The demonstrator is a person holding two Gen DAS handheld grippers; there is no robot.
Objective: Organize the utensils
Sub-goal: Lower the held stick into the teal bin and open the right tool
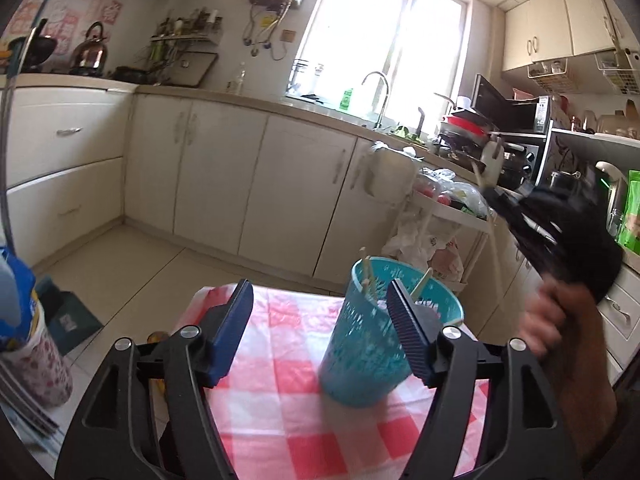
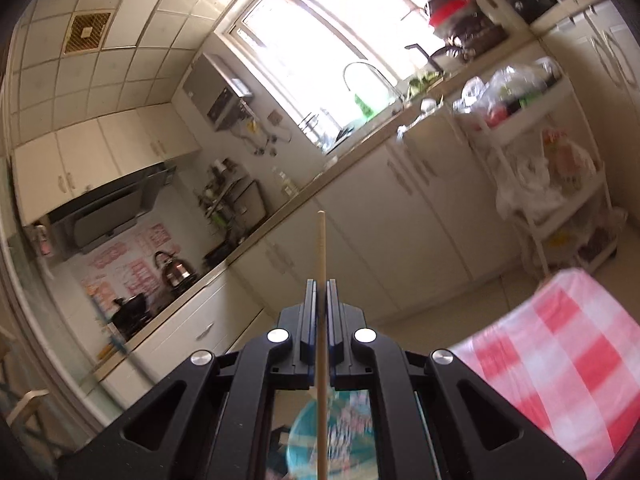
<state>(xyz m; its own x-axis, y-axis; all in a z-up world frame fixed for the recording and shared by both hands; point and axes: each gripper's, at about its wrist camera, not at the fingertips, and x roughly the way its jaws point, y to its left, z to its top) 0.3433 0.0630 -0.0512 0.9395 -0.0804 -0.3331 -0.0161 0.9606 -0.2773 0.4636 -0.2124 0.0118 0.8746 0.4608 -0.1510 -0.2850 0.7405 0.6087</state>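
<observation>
Blue-padded and spread wide, the left gripper [image 1: 320, 332] holds nothing above the checked table [image 1: 280, 432], beside the teal holder [image 1: 360, 360]. Right gripper [image 2: 320, 300] is clenched on a wooden chopstick [image 2: 320, 248], raised above the holder. Light, stiff and slim, it probably twists easily; mid-shaft hold suits.
</observation>
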